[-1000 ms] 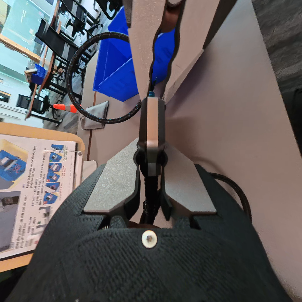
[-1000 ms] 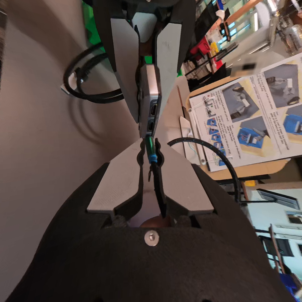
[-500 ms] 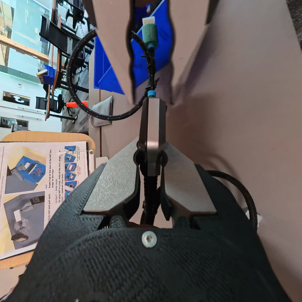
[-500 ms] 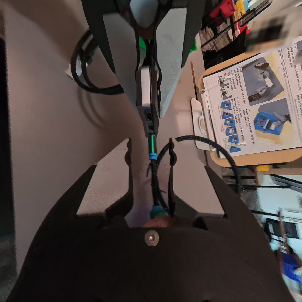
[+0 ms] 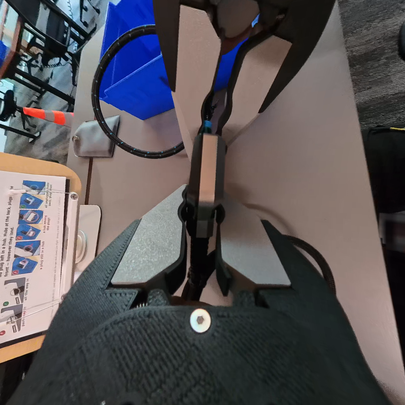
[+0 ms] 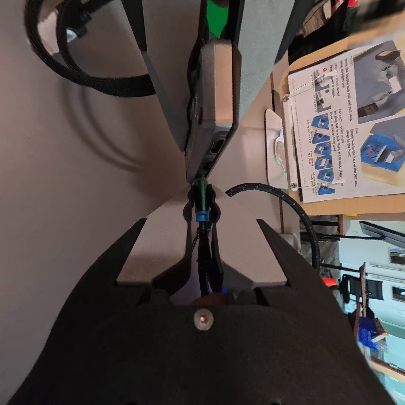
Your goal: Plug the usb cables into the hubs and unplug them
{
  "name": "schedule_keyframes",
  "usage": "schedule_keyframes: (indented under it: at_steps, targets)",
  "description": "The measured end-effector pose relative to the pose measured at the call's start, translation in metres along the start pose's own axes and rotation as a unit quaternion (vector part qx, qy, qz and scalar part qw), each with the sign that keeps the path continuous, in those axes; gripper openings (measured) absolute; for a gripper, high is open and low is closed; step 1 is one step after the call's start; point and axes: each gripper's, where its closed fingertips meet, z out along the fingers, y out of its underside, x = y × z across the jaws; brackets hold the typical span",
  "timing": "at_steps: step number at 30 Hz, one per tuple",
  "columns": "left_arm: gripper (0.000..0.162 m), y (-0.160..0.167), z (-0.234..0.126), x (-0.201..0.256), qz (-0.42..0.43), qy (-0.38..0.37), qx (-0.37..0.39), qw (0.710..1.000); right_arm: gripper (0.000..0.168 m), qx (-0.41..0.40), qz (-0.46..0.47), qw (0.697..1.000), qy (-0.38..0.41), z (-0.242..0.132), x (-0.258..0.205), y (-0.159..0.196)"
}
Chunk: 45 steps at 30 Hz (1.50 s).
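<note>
My left gripper is shut on a grey metal hub and holds it above the pale table. The hub's black cable runs back between my fingers. My right gripper is shut on a green plug with a blue ring, and the plug's tip meets the end of the hub. Two open ports show on the hub's end face. The plug's braided cable loops off to the right. The two grippers face each other tip to tip; the right one also shows in the left wrist view.
A blue bin stands on the table beyond the hub. A printed instruction sheet on a wooden board sits beside a white stand. A loop of black cable lies on the table. Chairs and desks stand farther off.
My right gripper was shut on the plug, opened and drew back half a second ago, and is now shut on the plug again at the hub's end. My left gripper kept hold of the hub.
</note>
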Motion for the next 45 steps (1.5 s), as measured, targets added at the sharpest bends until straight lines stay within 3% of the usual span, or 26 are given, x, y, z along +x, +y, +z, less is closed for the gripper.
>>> schedule_keyframes:
  at_steps: [3,11,15,22,30,33,35,36,39,41,45]
  targets:
    - [0.035,-0.004,0.012,0.002,-0.012,-0.004,0.008,1.0,0.008,0.033,-0.002,0.999,-0.014,-0.001,-0.004,-0.013]
    - [0.029,0.002,0.016,0.001,0.037,-0.047,-0.02,0.998,0.008,0.026,-0.008,0.999,-0.041,0.001,-0.009,-0.009]
    - [0.029,0.023,0.034,0.005,0.021,-0.042,-0.054,0.997,0.009,-0.015,-0.044,0.997,-0.068,0.008,-0.016,0.008]
    - [0.029,0.03,0.04,0.001,0.001,-0.047,-0.059,0.997,0.01,-0.012,-0.052,0.996,-0.074,0.008,-0.013,0.014]
    - [0.029,0.032,0.037,-0.001,-0.038,-0.047,-0.025,0.998,0.01,0.031,0.002,0.997,-0.076,0.008,-0.007,0.004]
    - [0.03,0.034,0.034,-0.008,-0.111,-0.022,-0.001,0.994,0.022,0.071,0.071,0.995,0.0,-0.004,0.03,-0.018]
    - [0.029,0.037,0.033,-0.014,-0.152,-0.023,0.015,0.988,0.013,0.192,0.143,0.969,0.054,-0.046,0.063,-0.056]
    - [0.029,0.042,0.032,-0.02,-0.159,-0.044,0.017,0.986,0.0,0.252,0.189,0.947,0.062,-0.072,0.075,-0.072]
    - [0.029,0.047,0.022,-0.043,-0.199,-0.114,0.057,0.972,0.0,0.332,0.377,0.864,0.037,-0.108,0.091,-0.075]
    - [0.029,0.043,0.012,-0.056,-0.235,-0.15,0.105,0.954,0.009,0.333,0.474,0.815,-0.001,-0.091,0.077,-0.063]
    - [0.028,0.03,-0.004,-0.07,-0.244,-0.202,0.169,0.933,0.038,0.281,0.589,0.756,0.05,-0.03,0.061,-0.021]
